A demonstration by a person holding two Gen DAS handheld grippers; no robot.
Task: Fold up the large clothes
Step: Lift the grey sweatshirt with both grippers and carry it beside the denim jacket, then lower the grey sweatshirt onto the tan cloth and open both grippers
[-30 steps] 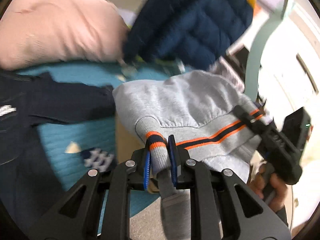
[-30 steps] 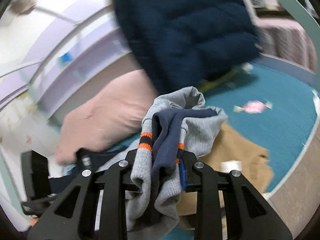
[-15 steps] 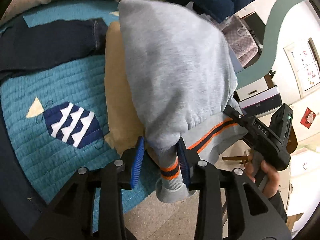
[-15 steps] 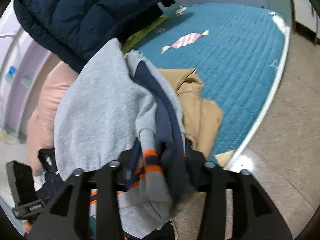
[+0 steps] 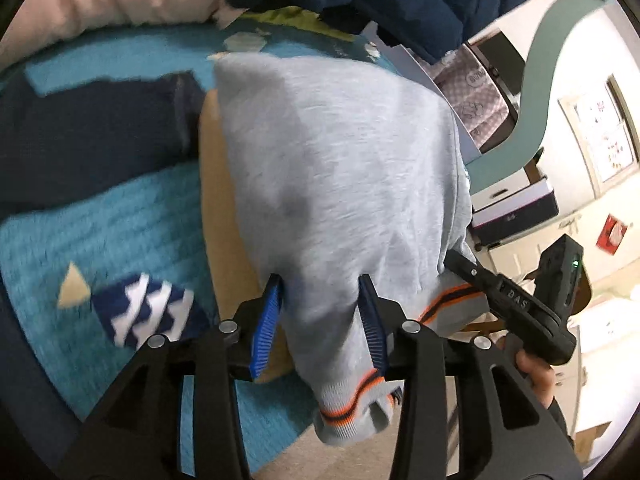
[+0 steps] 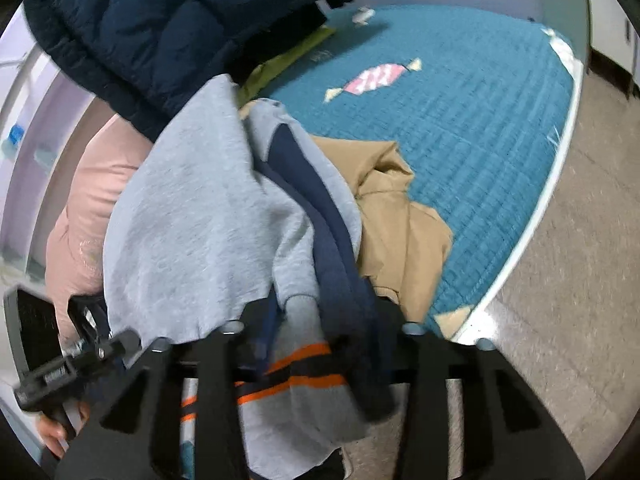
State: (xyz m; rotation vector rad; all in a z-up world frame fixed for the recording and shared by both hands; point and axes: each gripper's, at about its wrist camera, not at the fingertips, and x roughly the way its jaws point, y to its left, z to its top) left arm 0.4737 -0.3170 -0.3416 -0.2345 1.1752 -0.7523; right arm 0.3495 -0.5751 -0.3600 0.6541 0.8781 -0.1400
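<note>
Laying the grey sweatshirt (image 5: 340, 168) down flat is judged the step in hand, and it is draped over a tan garment (image 5: 224, 240) on the teal quilted mat (image 5: 132, 216), its striped hem hanging past the mat edge at 6 o'clock in the left wrist view. The left gripper (image 5: 322, 320) is seen with blue pads spread apart and cloth lying loosely between them, so nothing is pinched. The right gripper (image 6: 320, 320) is buried under grey and navy fabric; whether its jaws are clamped cannot be told. In the left view it is seen at 4 o'clock near the hem corner (image 5: 452, 296).

For a clean fold, the hem would best be pulled taut between both grippers and squared before release; the bunched navy lining (image 6: 332, 240) should be smoothed, else a lump is likely. Slack cloth could be dragged if the left pads are withdrawn sideways, so a straight pull-back is advised.

Open room: bare mat is available at 1 to 3 o'clock in the right wrist view, out to the white mat border (image 6: 532, 216). Crowding is noted at 10 to 12 o'clock by a navy puffer jacket (image 6: 168, 28) and pink pillow (image 6: 84, 208); dark trousers (image 5: 88, 144) lie at 9 o'clock in the left view, just beside the tan garment
</note>
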